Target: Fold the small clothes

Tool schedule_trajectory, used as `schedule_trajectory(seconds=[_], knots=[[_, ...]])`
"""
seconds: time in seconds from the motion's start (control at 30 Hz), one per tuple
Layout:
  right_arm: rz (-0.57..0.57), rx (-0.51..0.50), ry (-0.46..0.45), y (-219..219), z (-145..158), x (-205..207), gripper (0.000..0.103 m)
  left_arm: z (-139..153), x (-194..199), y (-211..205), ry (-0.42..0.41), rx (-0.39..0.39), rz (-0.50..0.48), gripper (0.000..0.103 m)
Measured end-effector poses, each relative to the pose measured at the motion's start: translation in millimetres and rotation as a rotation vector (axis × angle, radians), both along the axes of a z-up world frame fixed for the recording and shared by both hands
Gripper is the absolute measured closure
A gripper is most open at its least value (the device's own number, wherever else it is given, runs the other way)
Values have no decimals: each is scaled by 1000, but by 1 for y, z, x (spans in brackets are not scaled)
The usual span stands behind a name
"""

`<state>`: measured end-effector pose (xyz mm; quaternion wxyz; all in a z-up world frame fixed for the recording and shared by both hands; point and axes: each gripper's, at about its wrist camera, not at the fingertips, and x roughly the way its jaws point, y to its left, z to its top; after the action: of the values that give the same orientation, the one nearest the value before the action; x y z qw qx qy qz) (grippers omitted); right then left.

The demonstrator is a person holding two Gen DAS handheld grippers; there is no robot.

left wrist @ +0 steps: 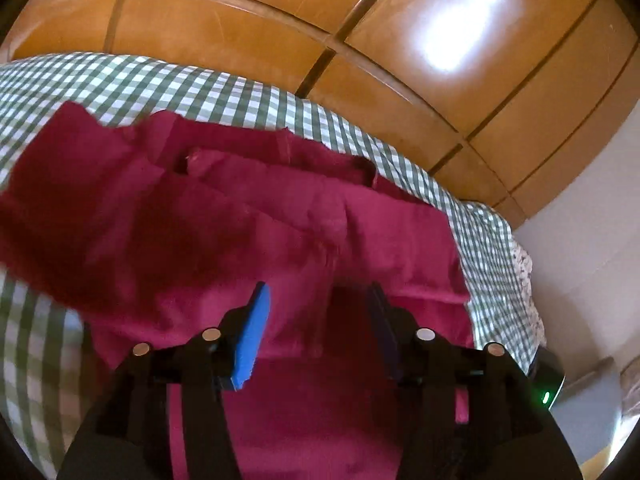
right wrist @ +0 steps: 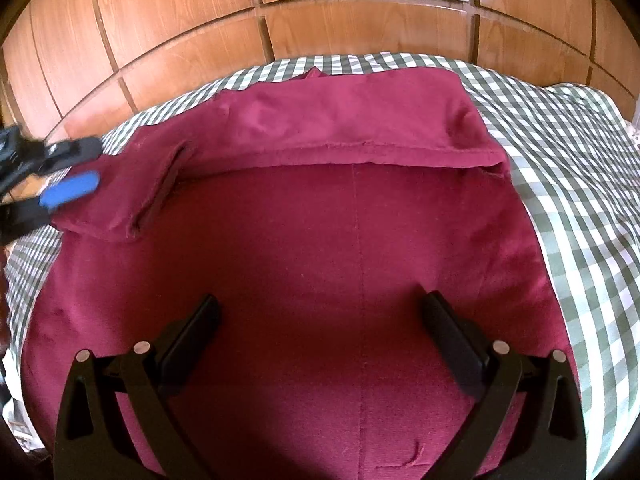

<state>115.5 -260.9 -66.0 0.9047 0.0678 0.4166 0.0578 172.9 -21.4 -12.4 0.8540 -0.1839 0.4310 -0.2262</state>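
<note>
There is one garment (right wrist: 320, 272), two grippers, one checked cover and one run of wooden panelled doors. The garment is a dark crimson piece of soft cloth, spread over the green-and-white checked cover (right wrist: 560, 168) and filling most of the right wrist view. Its far edge is turned back toward the near side in a broad band with a stitched hem running left to right, and its far left corner lies doubled over as a flap with a seam along it. A thin straight seam line runs from the fold down the middle of the flat part. In the left wrist view the same cloth (left wrist: 224, 232) looks rumpled and blurred, with ridges and a small dark slit near its far edge. The left gripper (left wrist: 316, 312) has one blue pad (left wrist: 252, 340) and one darker pad; its jaws stand a moderate gap apart with crimson cloth between and beneath them, but whether they pinch any of it cannot be told. It also shows at the left edge of the right wrist view (right wrist: 70, 178), just beside the doubled-over corner. The right gripper (right wrist: 320, 332) has black fingers spread wide, holding nothing, over the flat near part of the cloth. Behind the cover stand the wooden panelled doors (right wrist: 360, 20).
</note>
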Motion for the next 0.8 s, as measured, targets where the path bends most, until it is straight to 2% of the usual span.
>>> schedule_trajectory(seconds=[0.03,0.07,0.17,0.3,0.33,0.4,0.43,0.47,0.5,0.53,0.57,0.6,0.67,0.8], knots=[[3,5,5,0,2,0,4,0,-6,7,-2,-1,-1,54],[6,24,4,-1,7,1,13,1,-11,16,-12,4,12,54],[40,160,8,1,24,7,29,5,-17,40,-43,49,77,54],[129,312,46,34,36,36,31,-3,-30,85,-16,98,224,54],[149,320,59,49,35,46,32,-4,-31,91,-17,113,252,54],[183,317,90,74,31,64,34,-7,-38,106,-14,131,294,46],[199,308,121,90,26,78,40,-8,-40,109,-7,132,308,42],[217,279,137,104,23,86,52,-11,-40,113,8,136,328,40],[231,239,139,114,23,91,59,-12,-41,113,12,141,330,38],[255,164,133,128,26,95,79,-13,-40,113,12,159,333,36],[273,143,131,133,31,98,96,-15,-40,114,12,177,341,35],[280,134,112,133,40,97,96,-17,-37,114,20,190,353,35],[289,125,13,130,73,90,97,-20,-30,113,31,177,359,35],[270,140,-151,101,134,78,97,-23,-12,104,43,185,402,31]])
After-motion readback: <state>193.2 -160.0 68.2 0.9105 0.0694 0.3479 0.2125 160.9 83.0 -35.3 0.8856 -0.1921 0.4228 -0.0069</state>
